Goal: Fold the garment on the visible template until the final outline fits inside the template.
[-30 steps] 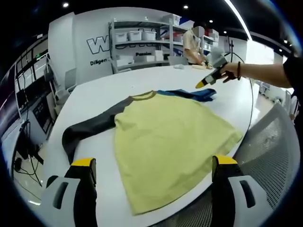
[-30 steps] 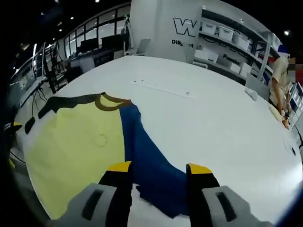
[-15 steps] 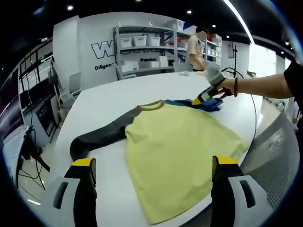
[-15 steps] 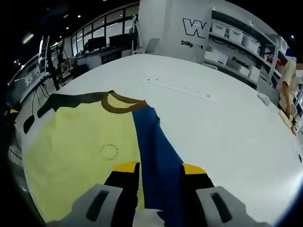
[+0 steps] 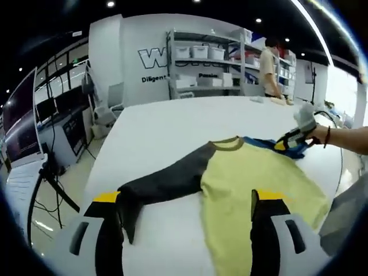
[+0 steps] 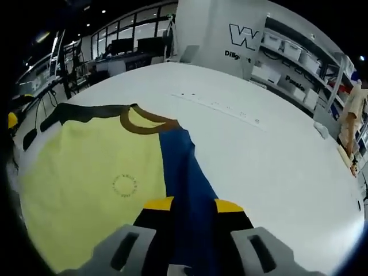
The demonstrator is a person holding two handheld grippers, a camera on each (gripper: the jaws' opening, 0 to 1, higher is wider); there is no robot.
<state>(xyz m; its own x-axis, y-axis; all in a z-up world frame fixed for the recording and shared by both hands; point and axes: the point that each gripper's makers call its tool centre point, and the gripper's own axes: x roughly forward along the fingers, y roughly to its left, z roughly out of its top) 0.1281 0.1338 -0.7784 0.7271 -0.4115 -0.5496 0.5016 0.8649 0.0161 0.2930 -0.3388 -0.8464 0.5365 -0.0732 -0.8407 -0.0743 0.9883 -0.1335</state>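
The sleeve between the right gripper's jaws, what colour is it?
Blue sleeve, clearest in the right gripper view.

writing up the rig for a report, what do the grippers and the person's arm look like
Each gripper has two black jaws with yellow tips rising from pale grey housings, as on the left gripper and the right gripper. In the left gripper view, the right gripper has a grey body and yellow-and-black tips. The arm holding it has a dark band at the wrist; no sleeve is visible there.
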